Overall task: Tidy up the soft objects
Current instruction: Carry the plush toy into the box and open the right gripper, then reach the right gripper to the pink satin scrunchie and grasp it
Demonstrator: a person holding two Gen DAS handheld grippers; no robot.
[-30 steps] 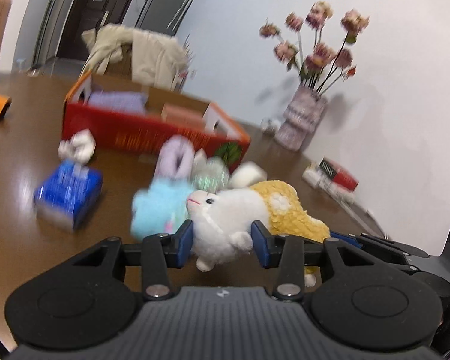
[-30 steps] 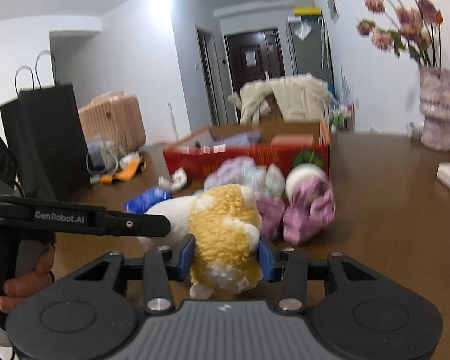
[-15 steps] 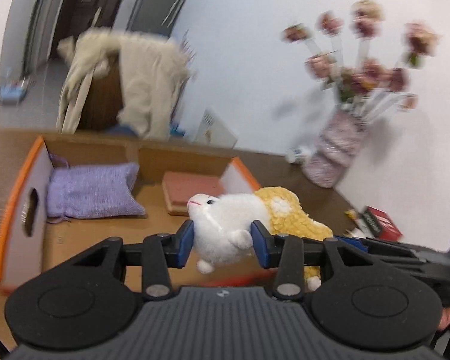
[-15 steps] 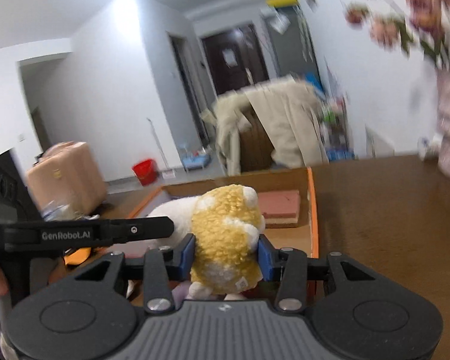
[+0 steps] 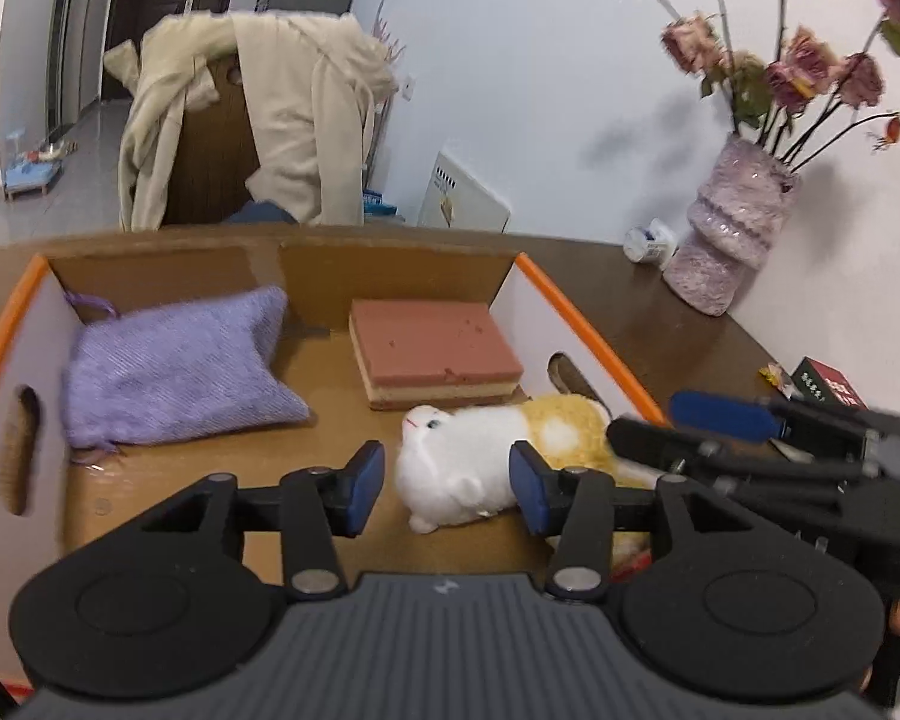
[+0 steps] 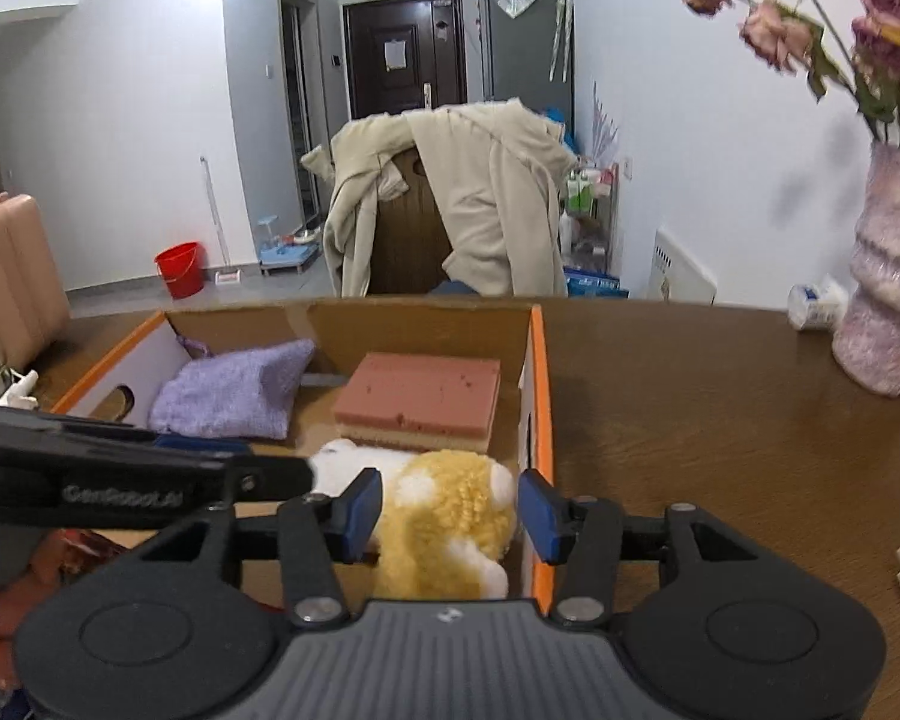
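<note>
Bucket (image 6: 180,269) and suitcase (image 6: 6,282) only right-view.

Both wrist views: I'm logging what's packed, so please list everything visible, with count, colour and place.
Plush: one, white and yellow, in the box, front right.
Pouch: one, lilac, in the box, left.
Sponge: one, pink over tan, in the box, at the back.
Box: one, orange-rimmed cardboard, on the table.
Table: one, dark brown.
Vase: one, mauve, with dried flowers, by the wall.
Coat: one, cream, over a chair.
Bucket: one, red, on the floor.
Left gripper: open around the plush.
Right gripper: open around the plush.
</note>
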